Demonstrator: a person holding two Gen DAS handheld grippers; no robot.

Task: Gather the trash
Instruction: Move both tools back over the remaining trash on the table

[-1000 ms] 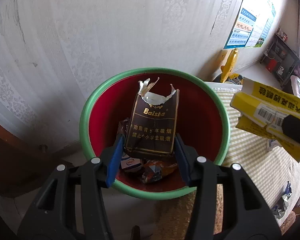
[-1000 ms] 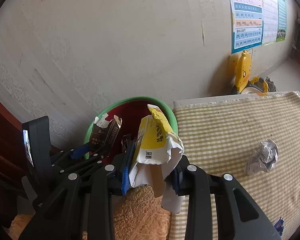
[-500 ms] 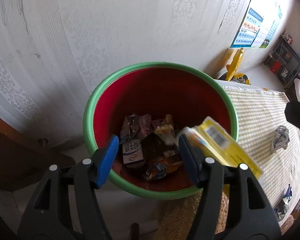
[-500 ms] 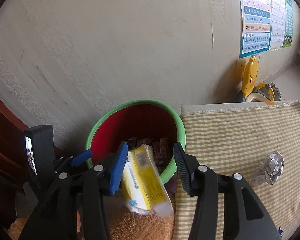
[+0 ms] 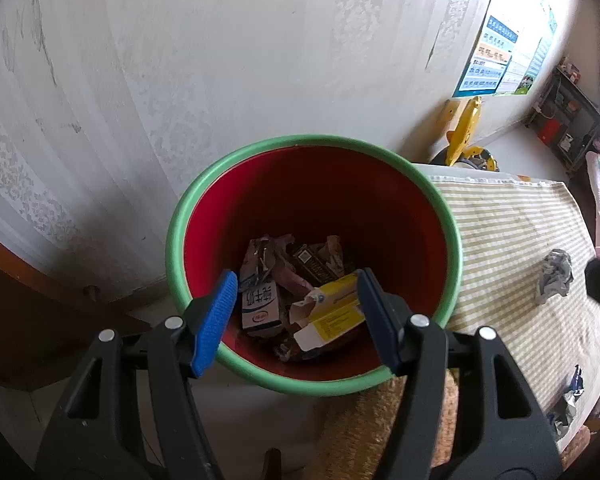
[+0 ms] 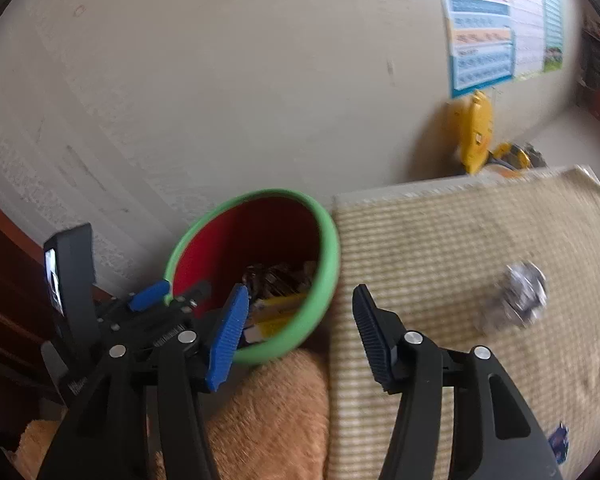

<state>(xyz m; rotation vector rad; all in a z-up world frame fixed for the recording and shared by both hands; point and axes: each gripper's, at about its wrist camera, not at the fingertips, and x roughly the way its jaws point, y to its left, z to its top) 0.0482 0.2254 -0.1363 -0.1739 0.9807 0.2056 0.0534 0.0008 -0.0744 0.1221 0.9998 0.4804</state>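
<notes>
Both hand-held grippers [image 5: 296, 312] [image 6: 300, 332] empty; bin [image 5: 180, 216] part-full

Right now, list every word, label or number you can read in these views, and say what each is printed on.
"纯牛奶", probably; large sideways characters on the white and blue carton in the bin.
Unreadable: small print on the yellow box.
Unreadable: gold print on the dark pack, too small.
Unreadable: rows of text on the wall poster, blurred in both views.
</notes>
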